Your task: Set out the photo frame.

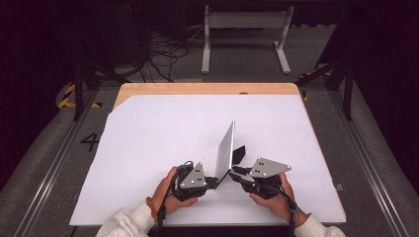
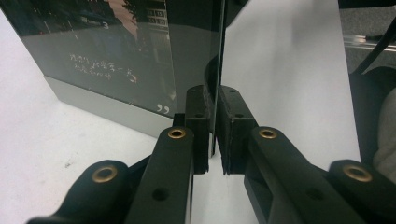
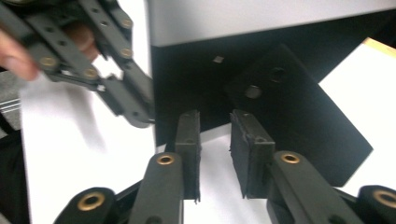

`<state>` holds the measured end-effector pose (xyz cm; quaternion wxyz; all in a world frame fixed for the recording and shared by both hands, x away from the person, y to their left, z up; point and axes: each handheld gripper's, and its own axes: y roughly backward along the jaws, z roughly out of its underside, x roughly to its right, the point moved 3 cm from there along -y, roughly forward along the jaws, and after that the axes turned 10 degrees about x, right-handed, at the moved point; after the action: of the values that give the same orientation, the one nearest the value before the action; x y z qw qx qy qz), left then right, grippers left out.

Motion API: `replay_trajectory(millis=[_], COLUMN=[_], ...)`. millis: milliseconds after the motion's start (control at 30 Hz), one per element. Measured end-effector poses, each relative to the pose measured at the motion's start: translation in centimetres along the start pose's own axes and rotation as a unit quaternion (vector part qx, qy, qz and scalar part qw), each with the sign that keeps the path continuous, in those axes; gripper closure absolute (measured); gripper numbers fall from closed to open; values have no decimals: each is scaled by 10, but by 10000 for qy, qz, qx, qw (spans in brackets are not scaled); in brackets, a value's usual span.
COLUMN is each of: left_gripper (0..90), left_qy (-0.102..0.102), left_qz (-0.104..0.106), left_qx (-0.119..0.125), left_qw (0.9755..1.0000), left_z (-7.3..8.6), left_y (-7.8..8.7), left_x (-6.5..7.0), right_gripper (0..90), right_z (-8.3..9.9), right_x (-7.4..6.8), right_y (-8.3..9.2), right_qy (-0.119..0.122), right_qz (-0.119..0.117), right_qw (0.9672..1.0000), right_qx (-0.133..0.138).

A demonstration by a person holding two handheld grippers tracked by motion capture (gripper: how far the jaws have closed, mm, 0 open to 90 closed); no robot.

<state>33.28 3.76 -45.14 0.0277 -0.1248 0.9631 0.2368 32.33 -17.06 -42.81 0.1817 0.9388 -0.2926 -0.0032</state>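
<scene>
Picture frame held upright on the table.
My left hand-held gripper [image 2: 215,135] pinches the picture frame's [image 1: 226,146] near edge at near centre; my right hand-held gripper [image 3: 215,154] stands spread behind its black stand [image 3: 299,112].

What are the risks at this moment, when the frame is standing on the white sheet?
1. The picture frame stands nearly on edge, gripped only at its near corner by the left gripper; if that pinch slips, it may tip over.
2. The right gripper is open with nothing between its jaws, so it gives no support.
3. The black stand at the back looks only partly unfolded; releasing now may let the frame fall flat on the white sheet.
</scene>
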Motion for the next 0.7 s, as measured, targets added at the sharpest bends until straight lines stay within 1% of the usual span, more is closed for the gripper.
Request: replay_trajectory(millis=[100, 200, 233, 267, 333, 367, 500, 567, 600, 633, 700], left_gripper=[839, 841, 840, 839, 838, 836, 832, 832, 829, 829, 827], left_qy=[-40, -5, 23, 65, 60, 77, 90, 119, 107, 114, 92], left_qz=[42, 69, 97, 118, 132, 141, 147, 157, 155, 161, 167], left_qx=[-27, -66, -38, -35, -7, 16, 34, -5, 2, 4, 15], left_qw=[10000, 10000, 9999, 9999, 9999, 9999, 9998, 9998, 9998, 9998, 9998], left_z=[1, 4, 5, 6, 6, 6, 6, 6, 6, 6, 5], left_y=[-2, -3, -4, -3, -4, -5, -8, -11, -12, -14, -16], left_x=[-1, -1, -2, -2, -2, -2, -3, -2, -2, -2, -2], right_gripper=[686, 648, 646, 641, 625, 603, 596, 593, 574, 574, 568], right_z=[0, -1, -2, -3, -5, -5, -6, -6, -6, -6, -7], right_x=[-8, -15, -17, -19, -20, -20, -21, -19, -17, -17, -15], right_y=[-1, -2, -2, -3, -3, -4, -4, -4, -3, -3, -2], right_qy=[25, 30, 38, 55, 26, -3, -7, -54, -99, -99, -148], right_qz=[-112, -210, -228, -224, -206, -204, -142, -104, -41, -41, 33], right_qw=[9999, 9998, 9997, 9997, 9998, 9998, 9999, 9999, 9999, 9999, 9999], right_qx=[-6, -5, 10, 28, 56, 73, 64, 57, 63, 63, 53])
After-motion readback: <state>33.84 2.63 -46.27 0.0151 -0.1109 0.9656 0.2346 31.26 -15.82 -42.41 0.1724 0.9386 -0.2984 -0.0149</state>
